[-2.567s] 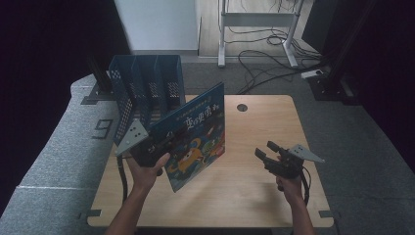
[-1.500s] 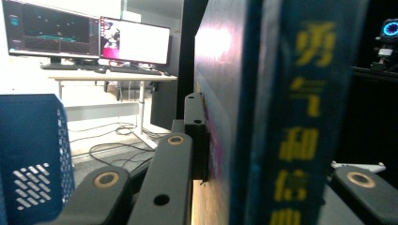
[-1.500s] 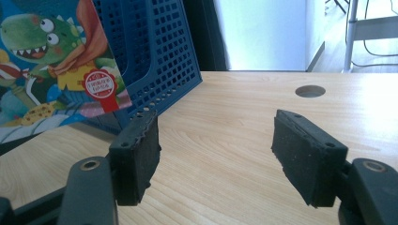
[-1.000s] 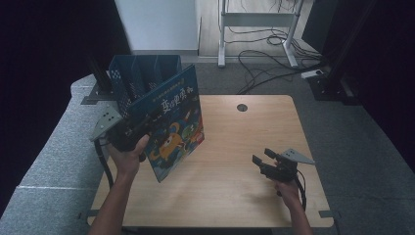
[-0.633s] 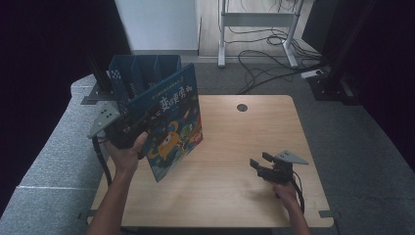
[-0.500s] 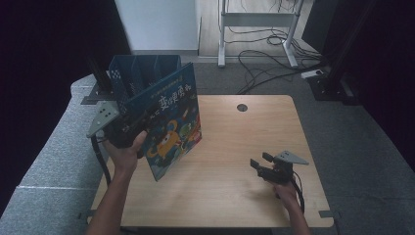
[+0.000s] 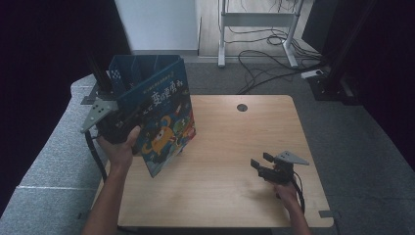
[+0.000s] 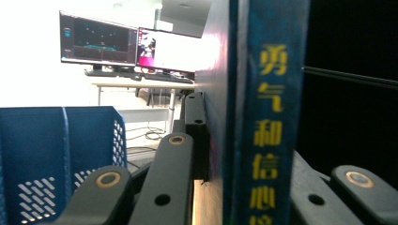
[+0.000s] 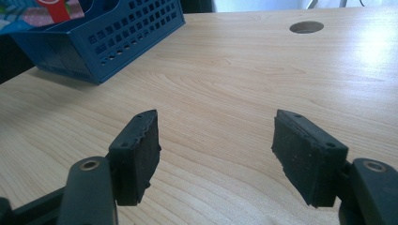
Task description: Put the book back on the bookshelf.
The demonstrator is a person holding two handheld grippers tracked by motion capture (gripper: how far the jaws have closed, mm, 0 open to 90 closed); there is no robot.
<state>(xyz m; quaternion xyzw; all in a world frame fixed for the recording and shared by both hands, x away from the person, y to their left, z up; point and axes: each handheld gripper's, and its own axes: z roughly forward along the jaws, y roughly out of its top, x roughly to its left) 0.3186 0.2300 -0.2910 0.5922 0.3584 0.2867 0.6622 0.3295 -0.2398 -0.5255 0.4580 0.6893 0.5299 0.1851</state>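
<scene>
A blue picture book (image 7: 164, 122) with a cartoon cover is held upright and tilted above the table's left side, just in front of a blue slotted file rack (image 7: 132, 73). My left gripper (image 7: 120, 125) is shut on the book's spine edge; in the left gripper view the spine (image 8: 265, 112) with yellow characters stands between the jaws, with the rack (image 8: 56, 154) to the left. My right gripper (image 7: 262, 164) rests low over the table at the front right, open and holding nothing (image 9: 216, 150).
The wooden table (image 7: 235, 137) has a round cable hole (image 7: 242, 107) near its back edge. The rack's corner (image 9: 94, 42) shows far off in the right gripper view. Grey padding lies left of the table; cables and a desk frame stand behind.
The left gripper has carried the book up and to the left, toward the rack. The right gripper has sunk lower and nearer to the table's front right, still open.
</scene>
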